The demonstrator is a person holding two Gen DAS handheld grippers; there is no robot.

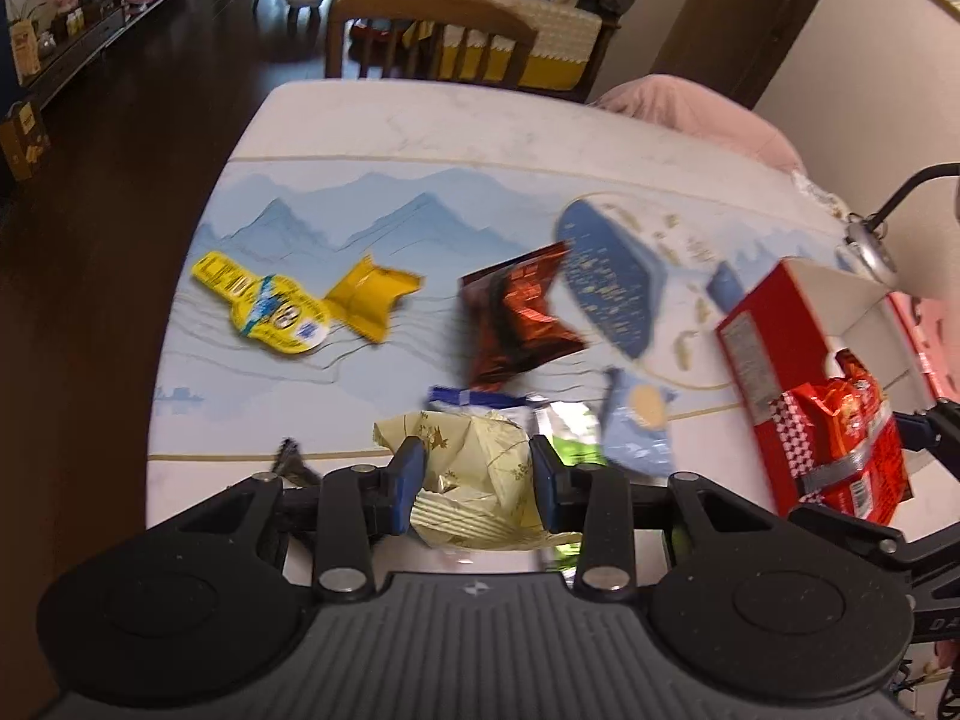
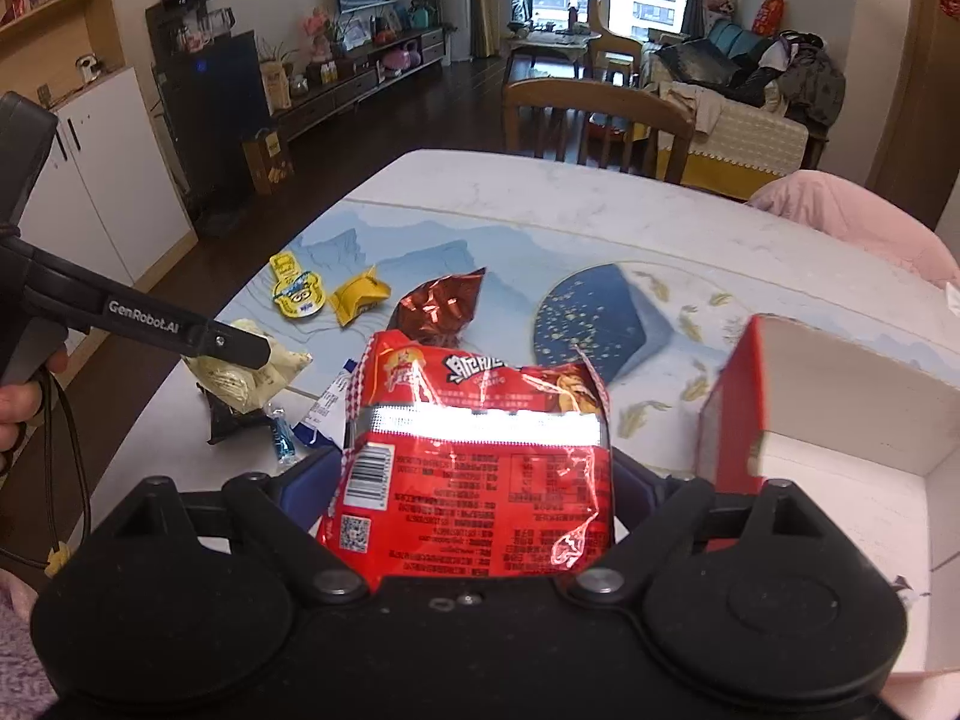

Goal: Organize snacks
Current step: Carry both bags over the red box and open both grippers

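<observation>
My right fingers (image 2: pixel 474 480), spread wide, clamp the red snack bag (image 2: pixel 474 468) off the worktop (image 2: pixel 540 204); the open red box (image 2: pixel 840 420) lies just right. Left fingers (image 1: pixel 477 474) pinch the pale-yellow packet (image 1: pixel 474 480), farther left.

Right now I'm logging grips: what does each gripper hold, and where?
Left gripper: crinkly pale yellow snack packet, pinched across its middle. Right gripper: shiny red snack bag, by its sides.
</observation>
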